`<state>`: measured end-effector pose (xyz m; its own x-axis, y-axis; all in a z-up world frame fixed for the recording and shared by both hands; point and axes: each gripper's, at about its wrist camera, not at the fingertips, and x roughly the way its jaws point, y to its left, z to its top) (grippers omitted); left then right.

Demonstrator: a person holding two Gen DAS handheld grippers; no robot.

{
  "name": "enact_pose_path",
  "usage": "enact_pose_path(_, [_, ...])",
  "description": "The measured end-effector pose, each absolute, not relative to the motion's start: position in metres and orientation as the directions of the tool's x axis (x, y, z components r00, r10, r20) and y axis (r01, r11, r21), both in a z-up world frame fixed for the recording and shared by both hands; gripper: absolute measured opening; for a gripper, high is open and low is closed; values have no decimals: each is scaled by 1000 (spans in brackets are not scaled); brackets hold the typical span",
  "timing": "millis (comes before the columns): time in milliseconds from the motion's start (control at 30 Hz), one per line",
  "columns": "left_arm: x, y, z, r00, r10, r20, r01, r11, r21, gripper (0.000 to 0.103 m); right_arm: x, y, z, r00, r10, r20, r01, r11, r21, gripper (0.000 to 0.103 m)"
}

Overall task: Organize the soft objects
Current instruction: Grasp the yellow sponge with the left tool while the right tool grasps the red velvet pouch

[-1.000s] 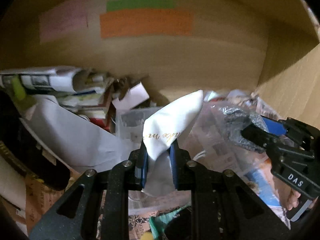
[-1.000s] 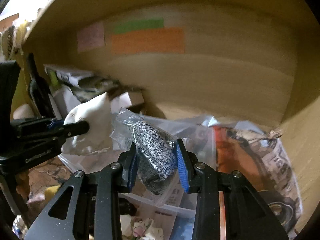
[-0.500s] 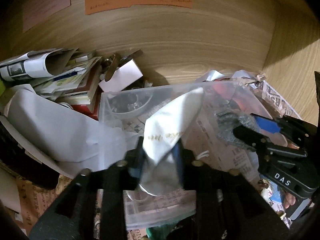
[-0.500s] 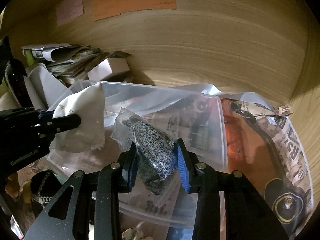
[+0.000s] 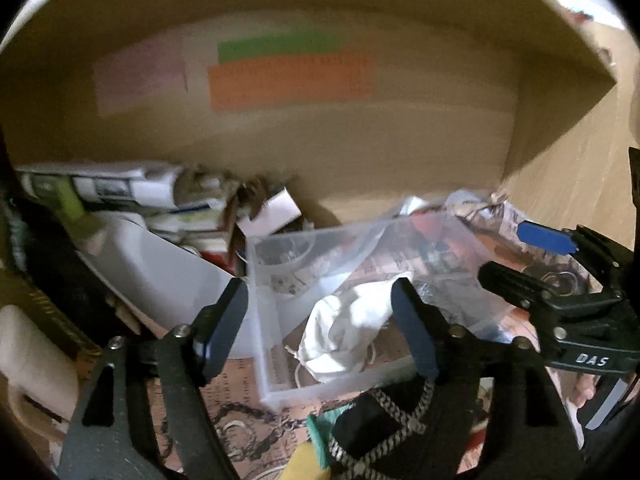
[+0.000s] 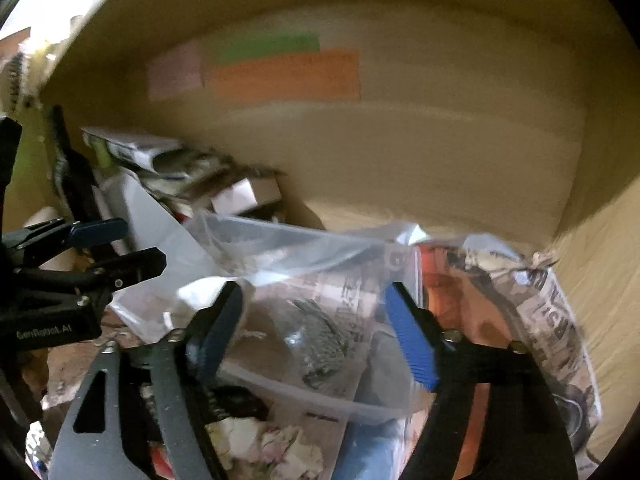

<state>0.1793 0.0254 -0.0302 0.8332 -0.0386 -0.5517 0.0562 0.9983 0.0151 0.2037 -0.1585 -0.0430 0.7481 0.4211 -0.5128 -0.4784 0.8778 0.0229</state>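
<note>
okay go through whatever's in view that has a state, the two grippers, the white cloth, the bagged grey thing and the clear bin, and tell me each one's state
left gripper: jaws opening, holding nothing.
right gripper: jaws opening, holding nothing.
white cloth: crumpled, lying in the bin.
bagged grey item: lying in the bin, released.
clear plastic bin: uncovered, upright.

Count, both wrist views.

Two black two-finger grippers with blue pads: left gripper (image 5: 320,328), right gripper (image 6: 316,332); each set of jaws is opening, nothing pressed between the pads.

One clear rectangular plastic bin (image 5: 256,320).

One crumpled white cloth item with a drawstring (image 5: 344,332), lying in the bin.

One grey knitted item inside a clear plastic bag (image 6: 320,340), also in the bin.

Three coloured paper labels on the wooden back wall: one pink (image 5: 138,76), one green (image 5: 280,46), one orange (image 5: 290,80).

One small white folded card (image 5: 272,210).

Stacked papers and booklets (image 5: 120,188) at left: blurred, probably several, exact count not determinable.
</note>
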Motion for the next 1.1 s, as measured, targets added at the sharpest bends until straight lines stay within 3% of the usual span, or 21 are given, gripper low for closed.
enact_pose_path(133, [151, 31, -20, 861, -44, -506, 57, 998, 12, 90, 178, -157, -34, 751, 455, -478, -510, 860, 18, 81])
enact_pose_path(367, [116, 42, -29, 852, -52, -520, 65, 998, 6, 90, 142, -155, -42, 723, 508, -469, -551, 833, 52, 85])
enact_pose_path(800, [87, 63, -98, 761, -40, -648, 32, 999, -23, 90, 120, -129, -100, 592, 551, -588, -578, 799, 166, 90])
enact_pose_path(867, [85, 61, -105, 749, -39, -661, 32, 999, -23, 90, 119, -125, -105, 584, 550, -597, -579, 798, 168, 101])
enact_pose_path(933, [86, 61, -114, 737, -45, -675, 36, 999, -27, 90, 118, -122, -108, 585, 543, -602, -576, 801, 163, 103])
enact_pose_path(1000, [87, 61, -120, 729, -56, -682, 42, 998, -38, 86, 118, -119, -110, 587, 531, -611, -572, 806, 151, 103])
enact_pose_path(1100, [93, 58, -129, 710, -68, -701, 56, 998, -41, 67, 119, -116, -116, 594, 499, -631, -558, 820, 124, 103])
